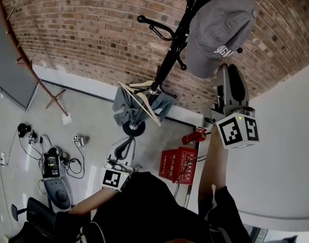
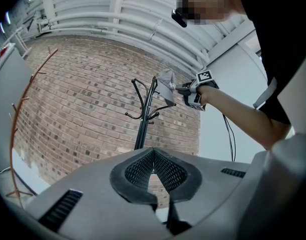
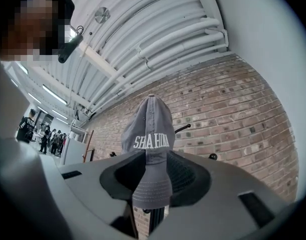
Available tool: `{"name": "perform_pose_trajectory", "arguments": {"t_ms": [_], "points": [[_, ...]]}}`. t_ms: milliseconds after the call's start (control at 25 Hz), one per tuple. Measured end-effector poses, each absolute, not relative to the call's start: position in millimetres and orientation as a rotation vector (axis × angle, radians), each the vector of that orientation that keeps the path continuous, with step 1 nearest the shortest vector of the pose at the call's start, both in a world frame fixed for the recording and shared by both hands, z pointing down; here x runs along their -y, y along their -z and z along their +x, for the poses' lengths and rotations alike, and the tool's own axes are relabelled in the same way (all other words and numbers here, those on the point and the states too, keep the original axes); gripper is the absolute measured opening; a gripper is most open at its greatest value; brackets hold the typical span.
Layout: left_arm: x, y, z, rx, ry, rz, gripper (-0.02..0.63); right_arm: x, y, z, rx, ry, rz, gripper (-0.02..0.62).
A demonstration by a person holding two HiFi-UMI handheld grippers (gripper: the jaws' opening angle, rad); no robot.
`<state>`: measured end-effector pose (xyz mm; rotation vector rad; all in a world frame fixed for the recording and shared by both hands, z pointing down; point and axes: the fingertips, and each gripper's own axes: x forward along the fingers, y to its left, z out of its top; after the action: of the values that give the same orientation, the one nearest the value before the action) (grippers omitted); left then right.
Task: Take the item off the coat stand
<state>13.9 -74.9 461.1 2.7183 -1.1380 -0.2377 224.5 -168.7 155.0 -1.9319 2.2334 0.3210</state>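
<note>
**Right claw grips the cap's brim**

The right claw (image 3: 151,170) is clamped on the stitched brim of a soft grey fabric baseball cap (image 3: 146,126). White embroidered capitals on its crown begin "SHAH"; the rest is unclear. The cap sits by the top hooks of a black metal coat stand (image 1: 169,59) before a brick wall (image 1: 83,29). The left claw (image 2: 154,153) is closed and empty.
</note>
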Motion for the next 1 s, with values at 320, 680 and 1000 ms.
{"name": "perform_pose_trajectory", "arguments": {"t_ms": [320,680,1000], "points": [[81.6,-456.6,10.8,1.163,0.260,2.712,0.018,178.0,-150.4,217.3,-2.266,-0.306,-1.889,0.119],[88.4,-459.9,12.8,1.155,0.285,2.693,0.018,189.6,-142.5,217.8,-2.312,-0.279,-1.804,0.141],[96.5,-463.9,15.7,1.156,0.282,2.671,0.018,198.6,-137.5,214.7,-2.331,-0.283,-1.772,0.146]]}}
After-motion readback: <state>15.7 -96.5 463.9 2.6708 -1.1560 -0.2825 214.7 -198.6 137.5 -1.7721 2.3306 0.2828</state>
